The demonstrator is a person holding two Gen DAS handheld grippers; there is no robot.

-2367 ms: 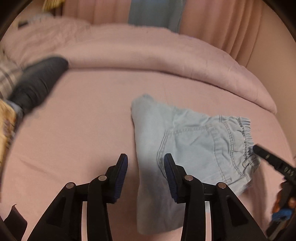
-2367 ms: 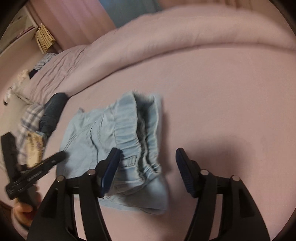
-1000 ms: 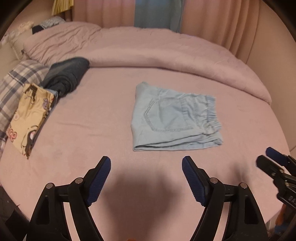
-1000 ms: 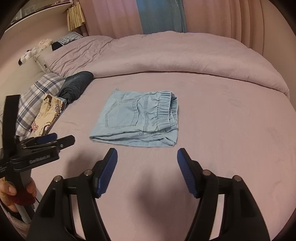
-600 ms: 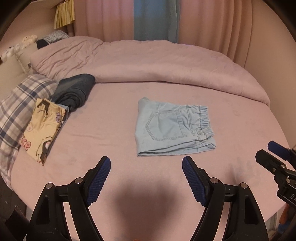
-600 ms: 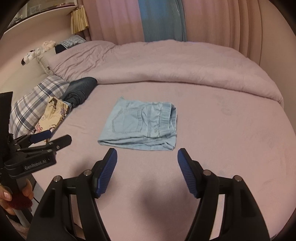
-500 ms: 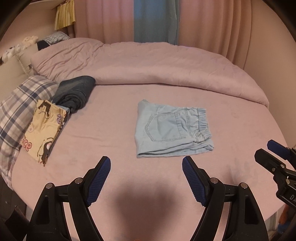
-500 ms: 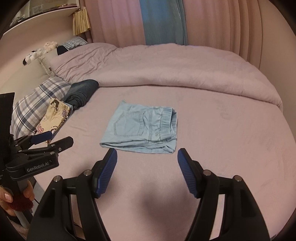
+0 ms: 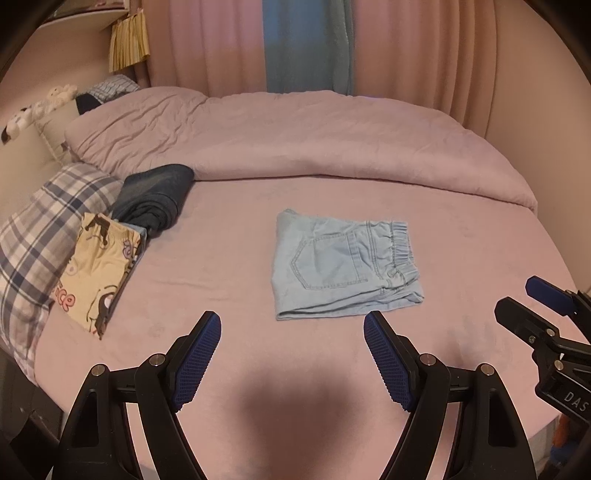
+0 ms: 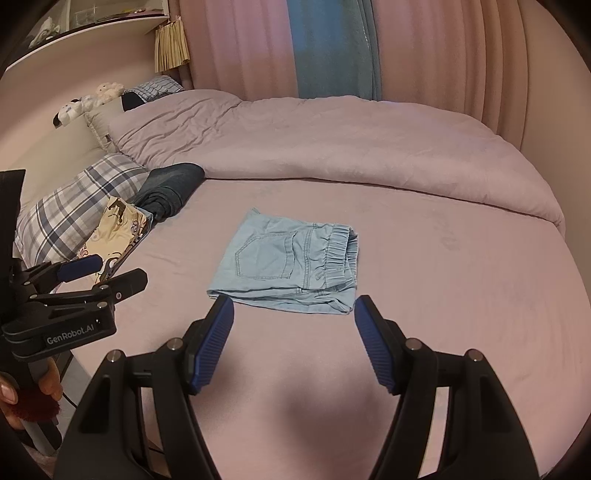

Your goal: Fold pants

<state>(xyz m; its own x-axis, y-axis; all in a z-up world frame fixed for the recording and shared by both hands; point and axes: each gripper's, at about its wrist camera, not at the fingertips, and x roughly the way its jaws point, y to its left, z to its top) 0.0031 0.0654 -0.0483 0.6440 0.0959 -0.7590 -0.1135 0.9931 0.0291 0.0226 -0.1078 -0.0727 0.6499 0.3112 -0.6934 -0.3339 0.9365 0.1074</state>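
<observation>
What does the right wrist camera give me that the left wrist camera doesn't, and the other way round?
Right wrist only: the person's hand under the left gripper, and a shelf top left. Left wrist only: the right gripper entering from the right edge. Both: folded light blue pants lying free on the bed, dark folded clothes, plaid pillow, both jaws open.

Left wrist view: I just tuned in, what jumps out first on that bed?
The folded light-blue denim pants lie flat in the middle of the pink bed sheet, elastic waistband to the right. The left gripper and the right gripper are both open, off the pants and empty. At the left edge, dark folded jeans and a cartoon-print cloth sit by a plaid pillow.
</observation>
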